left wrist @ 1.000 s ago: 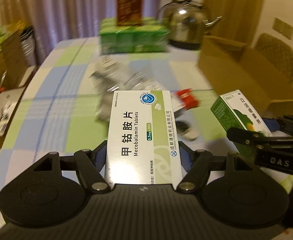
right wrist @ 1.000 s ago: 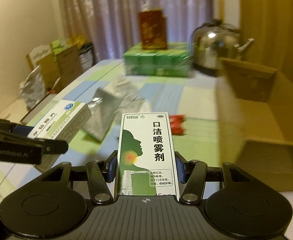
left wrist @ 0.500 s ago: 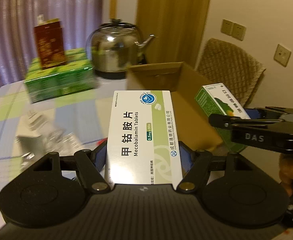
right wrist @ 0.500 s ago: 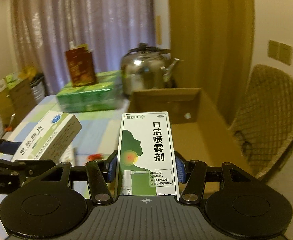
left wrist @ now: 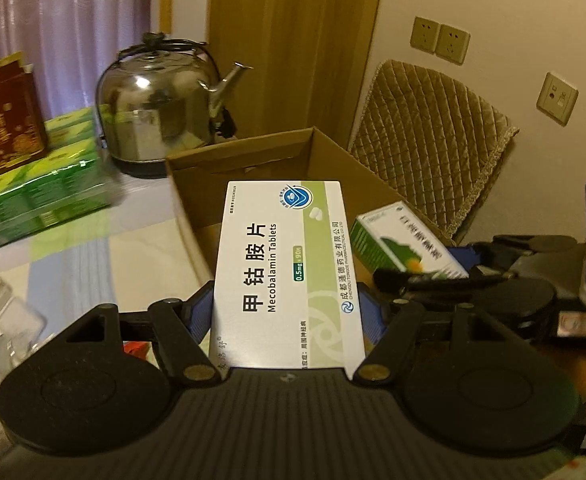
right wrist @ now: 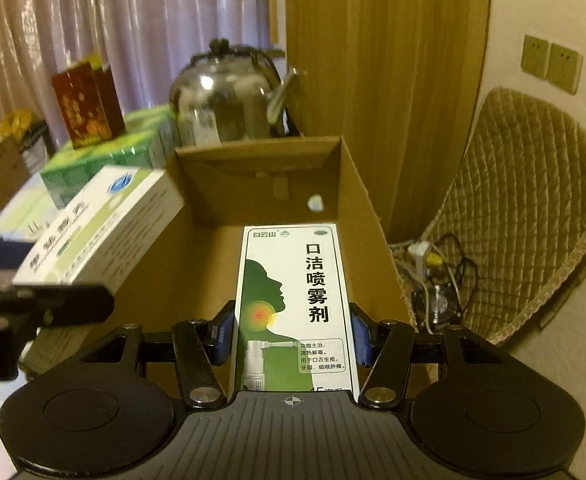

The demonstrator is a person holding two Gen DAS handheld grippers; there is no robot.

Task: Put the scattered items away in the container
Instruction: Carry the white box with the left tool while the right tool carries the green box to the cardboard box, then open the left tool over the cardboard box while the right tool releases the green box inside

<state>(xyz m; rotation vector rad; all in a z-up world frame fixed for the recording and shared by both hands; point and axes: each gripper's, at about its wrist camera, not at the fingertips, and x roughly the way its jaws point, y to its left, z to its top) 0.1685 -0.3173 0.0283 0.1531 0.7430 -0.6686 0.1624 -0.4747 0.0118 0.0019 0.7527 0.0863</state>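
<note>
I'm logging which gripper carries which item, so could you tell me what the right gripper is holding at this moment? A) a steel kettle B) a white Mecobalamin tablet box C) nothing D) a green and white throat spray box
D: in the right wrist view the right gripper has its blue pads closed on the green and white throat spray box, above the open cardboard box.

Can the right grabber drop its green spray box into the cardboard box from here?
Probably yes. The right gripper holds the green spray box over the open cardboard box, and nothing lies beneath it. The left gripper's tablet box hangs off to the side.
</note>
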